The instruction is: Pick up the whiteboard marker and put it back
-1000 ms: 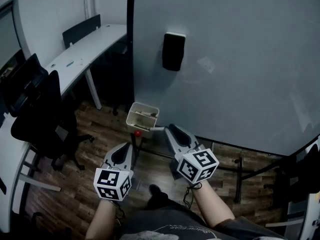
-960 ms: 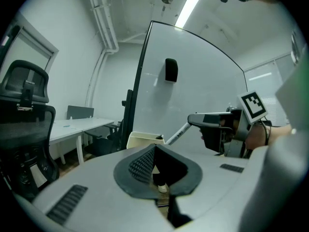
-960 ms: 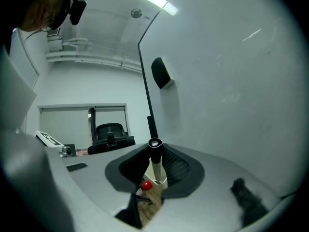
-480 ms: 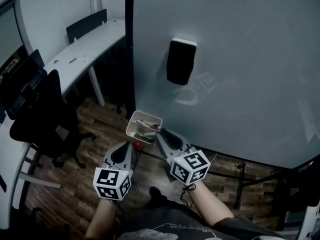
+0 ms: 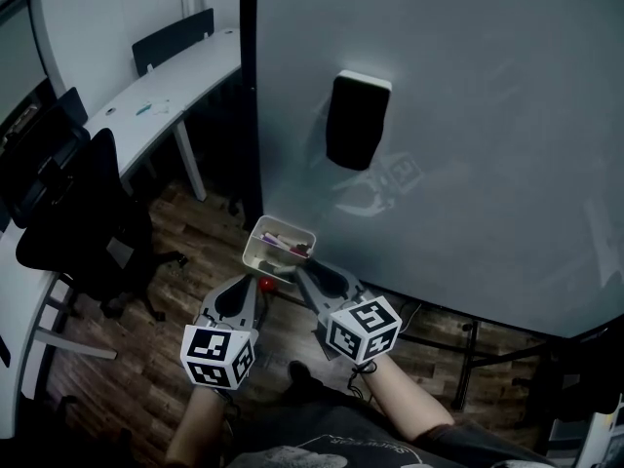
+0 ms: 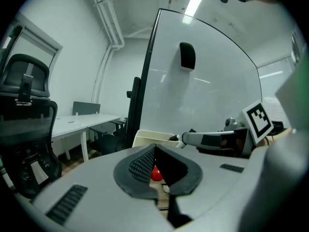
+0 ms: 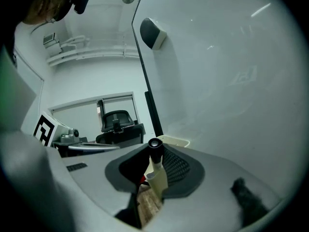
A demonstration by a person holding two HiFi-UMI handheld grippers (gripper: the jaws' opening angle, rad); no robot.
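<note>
A whiteboard marker (image 7: 157, 170), white-bodied with a black cap, stands between the pads of my right gripper (image 7: 153, 151), which is shut on it. In the head view the right gripper (image 5: 305, 270) sits just right of and below a cream tray (image 5: 253, 251) fixed at the whiteboard's lower left corner. Other markers (image 5: 280, 243) lie in that tray. My left gripper (image 5: 242, 289) hovers below the tray, jaws together and empty. The left gripper view (image 6: 153, 151) shows the tray (image 6: 149, 137) ahead and the right gripper (image 6: 212, 139) reaching in from the right.
A large whiteboard (image 5: 468, 135) carries a black eraser (image 5: 359, 120). A red knob (image 5: 265, 284) sits under the tray. A white desk (image 5: 156, 100) and a black office chair (image 5: 73, 213) stand to the left on wooden floor (image 5: 195, 252).
Both grippers have come closer to the tray. The right one, still holding the marker, has sunk and shifted left until its tips sit beside the tray.
</note>
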